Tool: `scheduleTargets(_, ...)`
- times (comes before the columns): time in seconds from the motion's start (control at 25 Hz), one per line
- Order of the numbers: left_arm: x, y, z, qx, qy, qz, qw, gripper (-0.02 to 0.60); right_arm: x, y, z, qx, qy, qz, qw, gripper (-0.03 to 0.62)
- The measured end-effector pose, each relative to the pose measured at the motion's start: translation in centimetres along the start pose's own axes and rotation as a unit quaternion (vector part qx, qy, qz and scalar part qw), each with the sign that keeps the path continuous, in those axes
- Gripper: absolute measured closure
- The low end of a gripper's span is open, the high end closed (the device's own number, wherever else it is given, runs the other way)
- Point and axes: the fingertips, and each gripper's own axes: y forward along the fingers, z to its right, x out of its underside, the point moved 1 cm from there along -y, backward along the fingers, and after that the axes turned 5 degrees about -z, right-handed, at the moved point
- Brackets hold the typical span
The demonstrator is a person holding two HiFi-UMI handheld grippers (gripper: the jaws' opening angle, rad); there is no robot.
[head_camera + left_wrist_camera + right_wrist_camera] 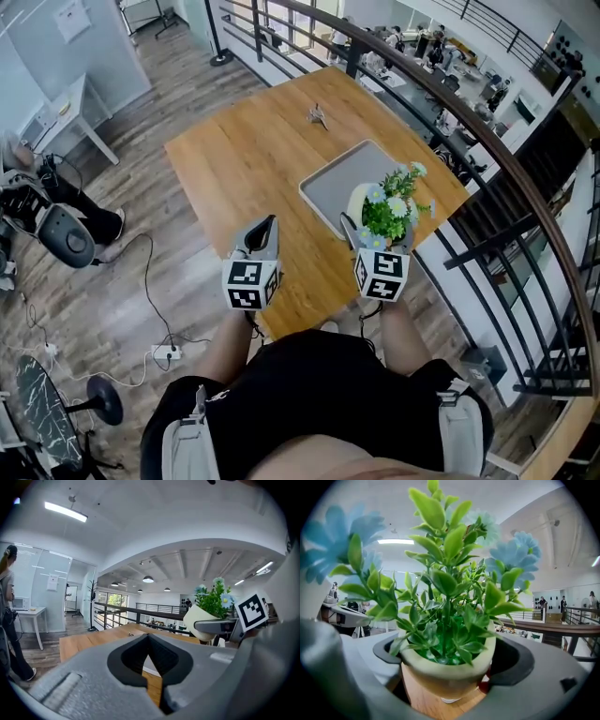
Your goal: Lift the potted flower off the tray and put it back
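Warm brown wood forms the large rectangular tabletop [234, 159], which sits beside a dark metal railing. On it, toward the railing side, lies the flat light-grey rectangular tray [337, 183], bare across most of its surface. At the tray's near corner is the cream ceramic pot of green leaves and pale blue artificial flowers [386, 211]. It looks raised clear of the tray rather than resting on it, and wood grain shows beneath its base in the right gripper view. The grey right gripper [375, 232] has its jaws clamped on the pot's sides just under the rim. That low grip probably keeps the pot upright and the foliage free above the jaws. The matching left gripper [149, 638] hovers over bare wood just beside it, jaws pressed together on nothing; one gripper seems enough for this light pot. Far across the table lies a small grey object [319, 115], too small to identify. The pot appears to be mid-carry, with setting it back on the tray yet to come.
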Motion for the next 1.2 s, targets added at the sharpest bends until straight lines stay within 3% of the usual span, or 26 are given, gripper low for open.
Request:
scheduleTargets(0.76,0.3,-1.2,-0.4,-0.017,-0.002,0.000,0.9998,0.569,0.2,0.3,0.2,-0.007,0.017,-0.003,1.000,0.051)
scheduleTargets(1.2,1.0,-1.9,-1.3,-0.047,-0.006,-0.011,0.9988,0.569,0.0,4.8,3.9,0.029,0.031,0.002,0.999,0.051)
